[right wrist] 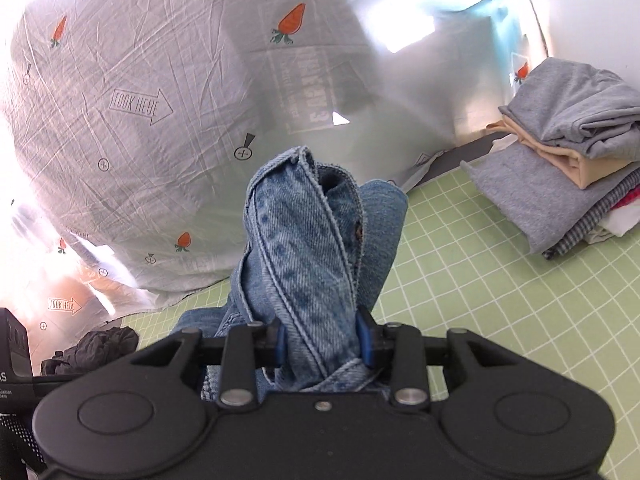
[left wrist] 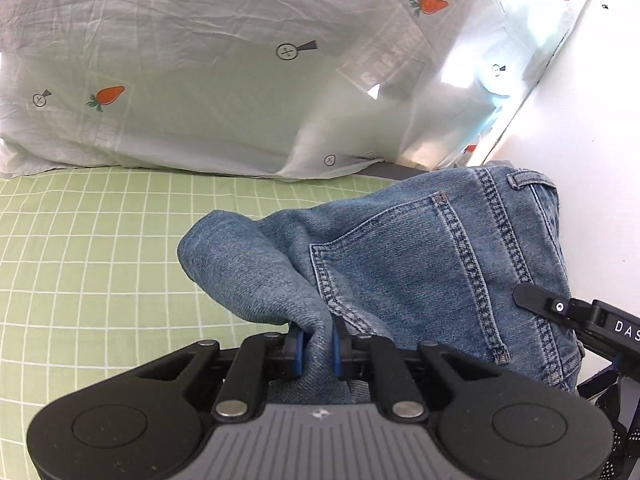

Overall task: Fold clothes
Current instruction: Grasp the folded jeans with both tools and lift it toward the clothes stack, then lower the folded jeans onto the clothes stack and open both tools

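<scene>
A pair of blue jeans is held up over the green checked sheet. My left gripper is shut on a bunched fold of denim beside the back pocket. In the right wrist view the jeans show their waistband and a rivet, and my right gripper is shut on that thick band. The right gripper's black body shows at the right edge of the left wrist view, against the denim. The lower legs of the jeans are hidden.
A white cloth with carrot prints hangs behind the bed. A stack of folded clothes, grey on top, sits at the right on the green sheet. A crumpled black garment lies at the lower left.
</scene>
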